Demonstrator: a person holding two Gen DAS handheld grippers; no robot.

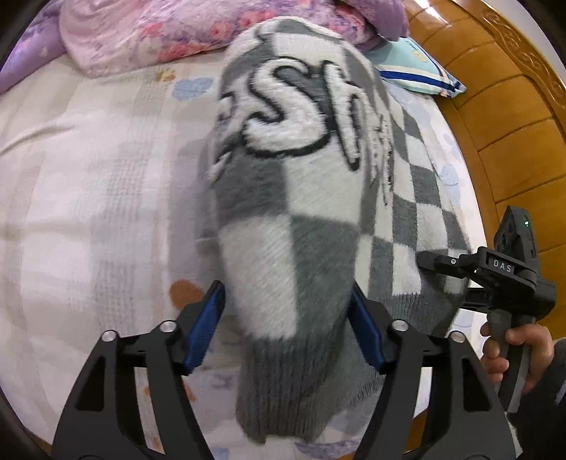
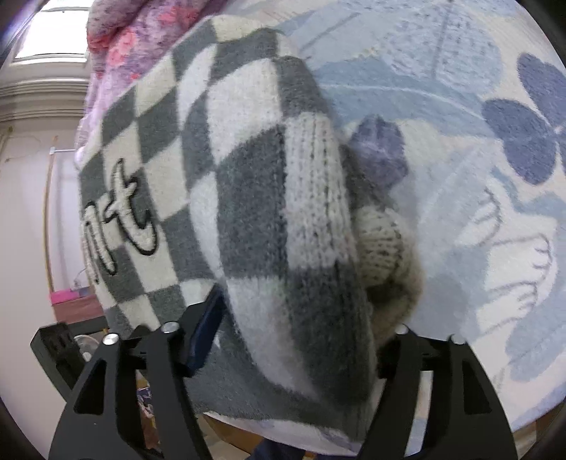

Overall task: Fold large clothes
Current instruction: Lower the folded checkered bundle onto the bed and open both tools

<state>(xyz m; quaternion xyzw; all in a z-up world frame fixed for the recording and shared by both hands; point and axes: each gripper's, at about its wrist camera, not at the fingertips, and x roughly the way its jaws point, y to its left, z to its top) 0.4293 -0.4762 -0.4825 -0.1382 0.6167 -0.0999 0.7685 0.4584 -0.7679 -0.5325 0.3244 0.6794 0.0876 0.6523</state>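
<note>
At the far left of the left wrist view a pale checked bed sheet (image 1: 88, 177) is spread flat, and above it a pink and purple flowered quilt (image 1: 141, 32) is heaped along the top edge. In the middle, a fluffy grey-and-white checked sweater (image 1: 290, 177) with large white lettering outlined in black is laid lengthwise on the sheet, its grey ribbed hem nearest the camera. The left gripper (image 1: 286, 288) is seen with its jaws spread wide; a fold of the sweater fills the gap between the two blue pads (image 1: 203, 329), which stand at its sides without visibly pinching it. Further right, the rest of the sweater lies flat on the bed, a light blue striped pillow (image 1: 417, 67) is set by the wooden headboard (image 1: 495, 106), and the right gripper (image 1: 442, 265) is held by a hand (image 1: 520, 350) with one black finger reaching over the sweater's edge. In the right wrist view a pale wall (image 2: 24, 177) is seen at the left, then the quilt (image 2: 123, 42) at the top. The sweater (image 2: 247, 177) is bunched in the middle, between the jaws of the right gripper (image 2: 304, 300), which are spread. The left blue pad stands just beside the fabric. The other pad is hidden behind the sweater, so contact there cannot be told. At the right, the sheet (image 2: 460, 141) with blue flower prints is exposed.
</note>
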